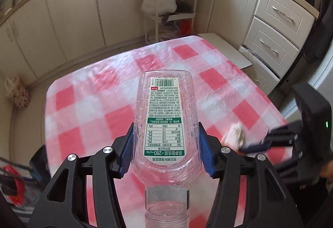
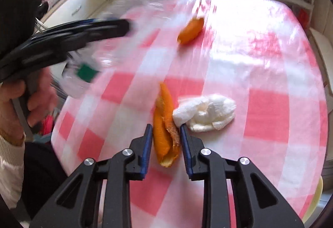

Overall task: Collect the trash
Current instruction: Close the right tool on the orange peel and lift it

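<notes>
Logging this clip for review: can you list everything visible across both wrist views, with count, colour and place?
clear plastic bottle with green-and-white label: one, transparent, between the left gripper's blue pads, above the table
long orange peel strip: one, orange, on the cloth between the right gripper's fingers
small orange peel piece: one, orange, far side of the cloth
crumpled white tissue: one, white, on the cloth beside the long peel
pink-and-white checked tablecloth: one, covering the table
white shelf rack with plastic bags: one, against the cream cabinets
cream drawer unit: one, right of the table
left gripper: black, blue pads, shut on the bottle
right gripper: black, blue pads, around the long peel
person's hand: one, holding the left gripper's handle
</notes>
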Motion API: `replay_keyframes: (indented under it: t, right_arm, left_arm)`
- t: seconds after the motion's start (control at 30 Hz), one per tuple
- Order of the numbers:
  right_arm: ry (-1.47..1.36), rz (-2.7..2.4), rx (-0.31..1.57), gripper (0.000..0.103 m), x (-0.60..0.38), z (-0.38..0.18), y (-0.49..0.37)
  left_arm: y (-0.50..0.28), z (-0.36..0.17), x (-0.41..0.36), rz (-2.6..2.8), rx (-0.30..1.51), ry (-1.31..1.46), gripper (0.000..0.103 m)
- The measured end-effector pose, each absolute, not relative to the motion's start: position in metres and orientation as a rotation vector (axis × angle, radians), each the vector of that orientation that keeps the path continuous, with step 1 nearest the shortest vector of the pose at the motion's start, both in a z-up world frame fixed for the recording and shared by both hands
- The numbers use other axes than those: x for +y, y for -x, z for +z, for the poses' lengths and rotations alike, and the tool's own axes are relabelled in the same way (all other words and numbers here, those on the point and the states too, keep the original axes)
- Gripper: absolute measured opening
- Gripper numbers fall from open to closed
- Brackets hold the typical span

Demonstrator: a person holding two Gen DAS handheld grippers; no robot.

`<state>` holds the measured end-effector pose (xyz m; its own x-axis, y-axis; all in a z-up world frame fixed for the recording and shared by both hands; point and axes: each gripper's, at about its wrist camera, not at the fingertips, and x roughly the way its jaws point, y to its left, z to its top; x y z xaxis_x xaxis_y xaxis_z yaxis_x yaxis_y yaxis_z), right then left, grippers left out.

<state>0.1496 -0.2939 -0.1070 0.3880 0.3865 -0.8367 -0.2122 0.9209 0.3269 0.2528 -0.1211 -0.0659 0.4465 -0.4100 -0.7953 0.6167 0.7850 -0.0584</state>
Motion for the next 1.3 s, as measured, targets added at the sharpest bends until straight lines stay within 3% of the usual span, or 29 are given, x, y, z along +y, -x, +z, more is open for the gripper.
replay_keyframes:
  t: [0.03,0.07,0.13,0.83,0.9,0.93,0.97,1.3]
  right_arm:
    - [-0.151,0.380,1.105,0.049,-0.293,-0.104,-0.148]
    - [-0.126,0.375,1.090,0.053,-0.291,-0.100,-0.140]
    - [-0.107,0.364,1.065,0.055,-0.290,-0.092,-0.137]
    - [-0.045,0.346,1.072,0.057,-0.249,-0.109,-0.155]
    - [-0.046,0.325,1.068,0.050,-0.249,-0.109,-0.157]
    - [-0.056,0.328,1.078,0.032,-0.250,-0.109,-0.158]
    - [-0.076,0.340,1.083,0.022,-0.251,-0.108,-0.158]
    - [-0.120,0.367,0.996,0.020,-0.260,-0.078,-0.142]
  left_arm:
    - [-0.247,-0.068,-0.106,-0.633,0.921,-0.237,0.053]
    - [-0.242,-0.072,-0.096,-0.623,0.938,-0.219,0.053]
    - [-0.231,-0.083,-0.079,-0.597,0.980,-0.197,0.053]
    - [-0.214,-0.118,-0.080,-0.545,1.073,-0.272,0.054]
    - [-0.217,-0.118,-0.079,-0.543,1.077,-0.252,0.054]
    - [-0.217,-0.118,-0.078,-0.541,1.077,-0.243,0.054]
    - [-0.218,-0.117,-0.077,-0.538,1.079,-0.236,0.053]
    - [-0.211,-0.095,-0.075,-0.564,1.014,-0.133,0.053]
